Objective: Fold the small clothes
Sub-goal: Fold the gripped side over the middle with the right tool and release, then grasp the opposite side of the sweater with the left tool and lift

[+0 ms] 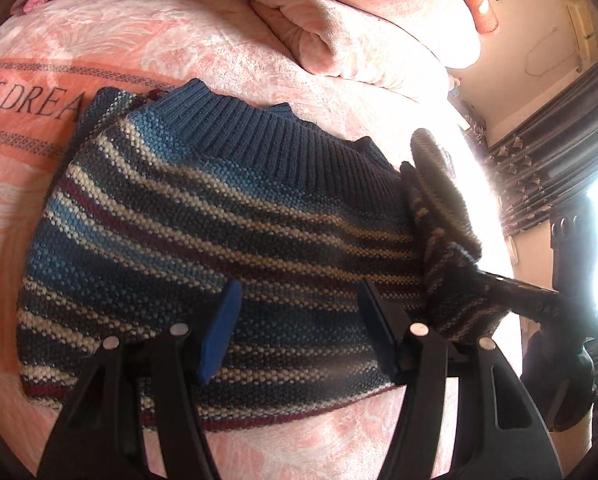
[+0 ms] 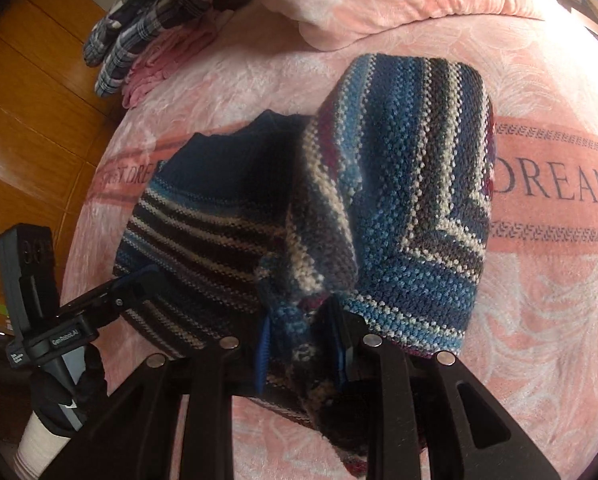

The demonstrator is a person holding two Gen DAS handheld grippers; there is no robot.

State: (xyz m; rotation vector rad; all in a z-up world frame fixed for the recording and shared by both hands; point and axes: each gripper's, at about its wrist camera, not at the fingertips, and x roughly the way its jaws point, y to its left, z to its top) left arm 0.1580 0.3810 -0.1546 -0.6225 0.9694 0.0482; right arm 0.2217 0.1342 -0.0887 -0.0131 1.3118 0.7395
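Right gripper [image 2: 303,344] clamps the sweater [image 1: 219,220] sleeve [image 2: 311,216], mid-fold toward 9 o'clock; left gripper [image 1: 299,328] gapes empty; other folds remain

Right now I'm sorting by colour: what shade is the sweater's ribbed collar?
Solid dark blue collar, no stripes; clearest in the left wrist view.
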